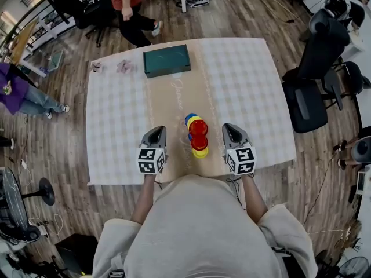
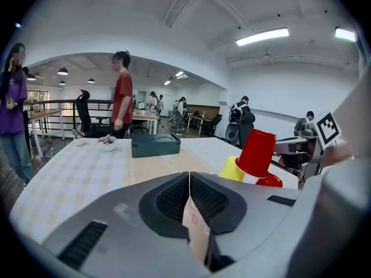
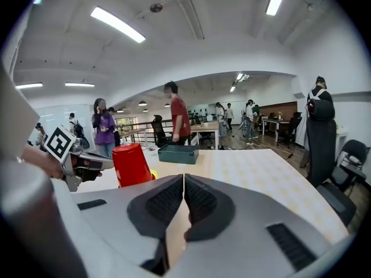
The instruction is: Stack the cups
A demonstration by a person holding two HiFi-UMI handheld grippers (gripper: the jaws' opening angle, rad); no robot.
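Note:
Several upturned cups stand in a tight row on the brown strip near the table's front edge: a blue cup [image 1: 189,119] at the far end, a yellow cup [image 1: 194,122], two red cups [image 1: 198,128] [image 1: 199,142], and a yellow one [image 1: 200,152] nearest me. In the left gripper view a red cup [image 2: 255,152] rises beside a yellow cup [image 2: 232,169]. The right gripper view shows a red cup [image 3: 131,164]. My left gripper [image 1: 155,136] sits left of the row, shut and empty. My right gripper [image 1: 233,133] sits to its right, also shut and empty.
A dark green box [image 1: 166,60] lies at the table's far side, with two small objects [image 1: 123,66] to its left. The checked tablecloth [image 1: 249,80] covers the table. A person in red [image 1: 128,4] stands beyond the far edge; office chairs [image 1: 316,80] stand on the right.

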